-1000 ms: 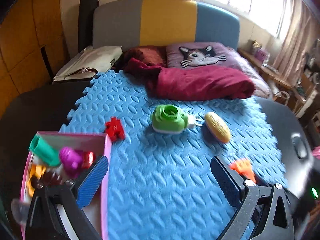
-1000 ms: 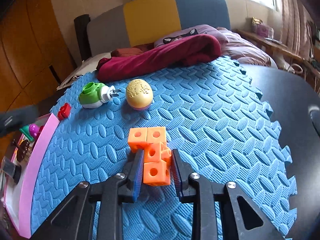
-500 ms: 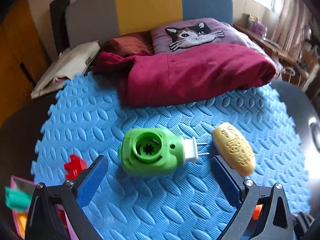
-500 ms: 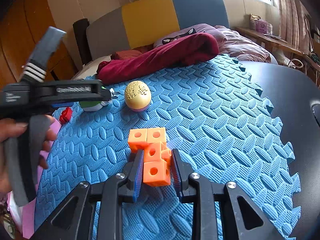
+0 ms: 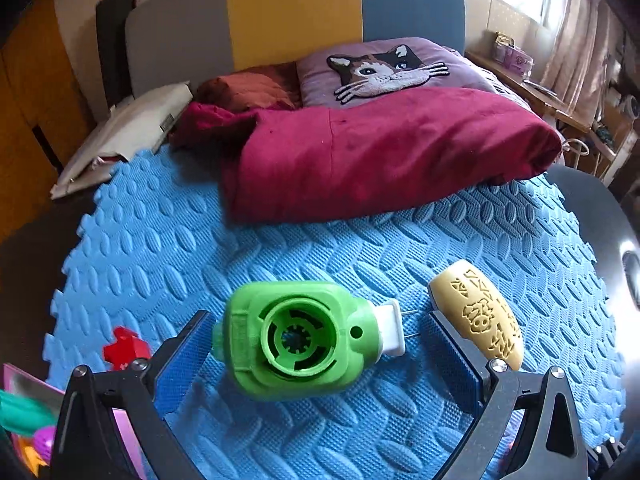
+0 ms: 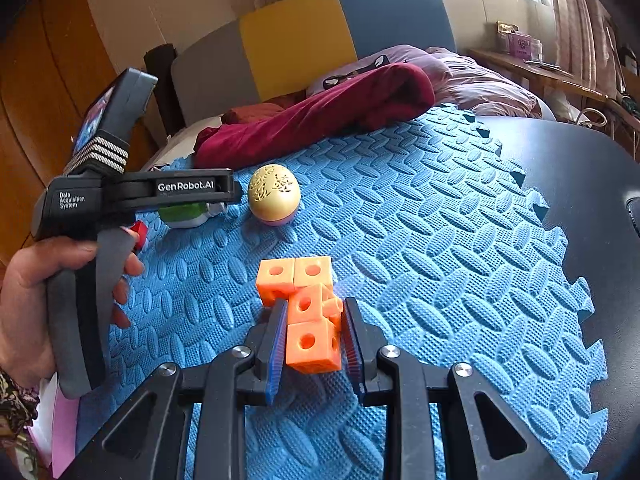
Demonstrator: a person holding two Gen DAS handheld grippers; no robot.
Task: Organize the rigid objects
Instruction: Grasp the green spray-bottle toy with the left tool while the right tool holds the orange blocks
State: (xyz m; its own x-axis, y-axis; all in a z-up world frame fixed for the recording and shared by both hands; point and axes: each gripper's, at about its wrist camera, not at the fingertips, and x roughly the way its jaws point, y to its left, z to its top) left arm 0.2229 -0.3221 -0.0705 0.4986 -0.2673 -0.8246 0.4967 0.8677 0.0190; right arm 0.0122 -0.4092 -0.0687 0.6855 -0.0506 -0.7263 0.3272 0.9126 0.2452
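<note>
A green plug-in device (image 5: pixel 296 340) with a white plug end lies on the blue foam mat (image 5: pixel 360 248). My left gripper (image 5: pixel 320 356) is open, its blue pads on either side of the device, not touching it. A yellow patterned egg-shaped toy (image 5: pixel 480 316) lies just right of it. In the right wrist view my right gripper (image 6: pixel 314 332) is shut on an orange block cluster (image 6: pixel 308 312) resting on the mat. The left gripper's body (image 6: pixel 132 196) shows there, over the green device (image 6: pixel 182 214), beside the egg toy (image 6: pixel 274 194).
A red toy piece (image 5: pixel 124 348) lies left of the green device. A pink box (image 5: pixel 24 420) with several toys sits at the mat's left edge. A crimson blanket (image 5: pixel 380 160) and cat pillow (image 5: pixel 384 68) lie behind the mat. Dark table (image 6: pixel 592 184) surrounds the mat.
My left gripper has moved away from the pink box, forward to the green device, which now sits between its open pads. My right gripper has stayed shut on the orange blocks.
</note>
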